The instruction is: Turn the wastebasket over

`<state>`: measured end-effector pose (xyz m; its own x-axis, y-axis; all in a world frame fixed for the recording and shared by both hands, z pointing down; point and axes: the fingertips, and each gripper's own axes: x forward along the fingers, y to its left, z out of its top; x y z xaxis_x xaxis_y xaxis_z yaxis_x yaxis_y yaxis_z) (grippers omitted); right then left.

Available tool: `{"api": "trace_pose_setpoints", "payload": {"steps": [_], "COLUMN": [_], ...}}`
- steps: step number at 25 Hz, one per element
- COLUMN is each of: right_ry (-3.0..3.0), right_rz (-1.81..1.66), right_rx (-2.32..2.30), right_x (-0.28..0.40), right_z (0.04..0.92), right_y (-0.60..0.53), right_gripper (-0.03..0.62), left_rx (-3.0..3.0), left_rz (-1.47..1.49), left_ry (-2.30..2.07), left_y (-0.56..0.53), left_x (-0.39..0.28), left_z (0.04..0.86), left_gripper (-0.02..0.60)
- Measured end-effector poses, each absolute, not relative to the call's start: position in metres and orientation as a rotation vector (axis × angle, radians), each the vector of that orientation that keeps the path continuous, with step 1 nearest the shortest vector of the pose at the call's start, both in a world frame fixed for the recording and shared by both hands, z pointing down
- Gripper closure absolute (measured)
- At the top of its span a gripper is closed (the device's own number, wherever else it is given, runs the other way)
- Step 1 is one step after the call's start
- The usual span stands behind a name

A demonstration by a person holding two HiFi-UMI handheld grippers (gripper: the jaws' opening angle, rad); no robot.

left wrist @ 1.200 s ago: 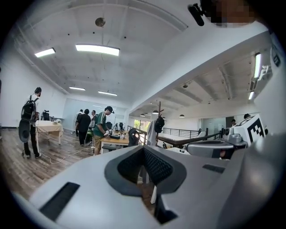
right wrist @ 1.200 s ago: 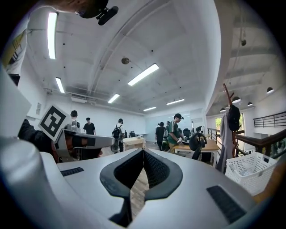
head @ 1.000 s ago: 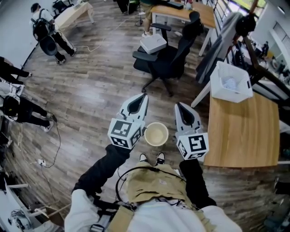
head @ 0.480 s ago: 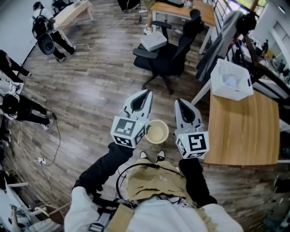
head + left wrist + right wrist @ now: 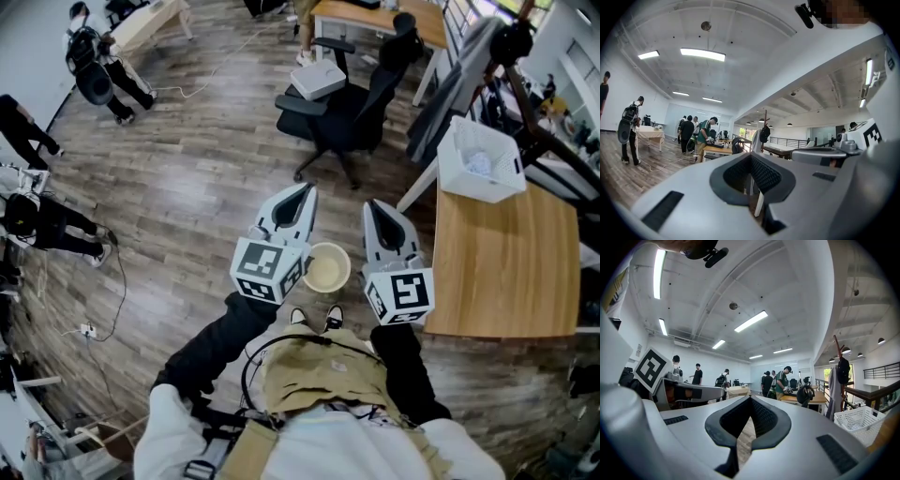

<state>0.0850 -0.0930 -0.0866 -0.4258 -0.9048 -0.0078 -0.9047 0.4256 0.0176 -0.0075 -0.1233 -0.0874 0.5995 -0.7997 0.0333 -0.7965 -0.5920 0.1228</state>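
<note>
- The wastebasket [image 5: 326, 267] stands upright on the wooden floor [image 5: 187, 197], mouth up and seemingly empty, just ahead of the person's shoes [image 5: 314, 319].
- The left claw [image 5: 303, 192] sits to the wastebasket's left and the right claw [image 5: 373, 208] to its right. Both are held level with their jaws pressed together and nothing between them. From where I stand they look higher than the rim, though I can't say by how much.
- With both claws shut, coming down on the wastebasket as they are would only nudge it. It looks light, so a push could tip it and send it rolling out of reach, perhaps toward the office chair [image 5: 352, 112] beyond it.
- The rim looks thin and smooth. A pinch on one side only may slip as the wastebasket swings over, and it could drop on its side instead of landing mouth down.
- Squeezing from both sides at uneven heights could twist it out of the grip halfway through the turn.
- The shoes are right behind the wastebasket, so flipping it toward the person risks landing the rim on a toe and leaving it propped at an angle.
- The worktop [image 5: 502, 272] stands close on the wastebasket's right, and a wide swing of the right claw could knock its edge.
</note>
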Motion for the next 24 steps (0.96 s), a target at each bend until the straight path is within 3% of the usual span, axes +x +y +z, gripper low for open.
{"api": "trace_pose_setpoints", "payload": {"steps": [24], "right_ry": [-2.636], "right_rz": [-0.044], "right_rx": [1.7], "right_x": [0.095], "right_z": [-0.087], "right_y": [-0.101], "right_gripper": [0.574], "left_rx": [2.712], "left_rz": [-0.037], "left_ry": [-1.315], "left_y": [-0.132], "left_x": [0.004], "left_z": [-0.085], "left_gripper": [0.58]}}
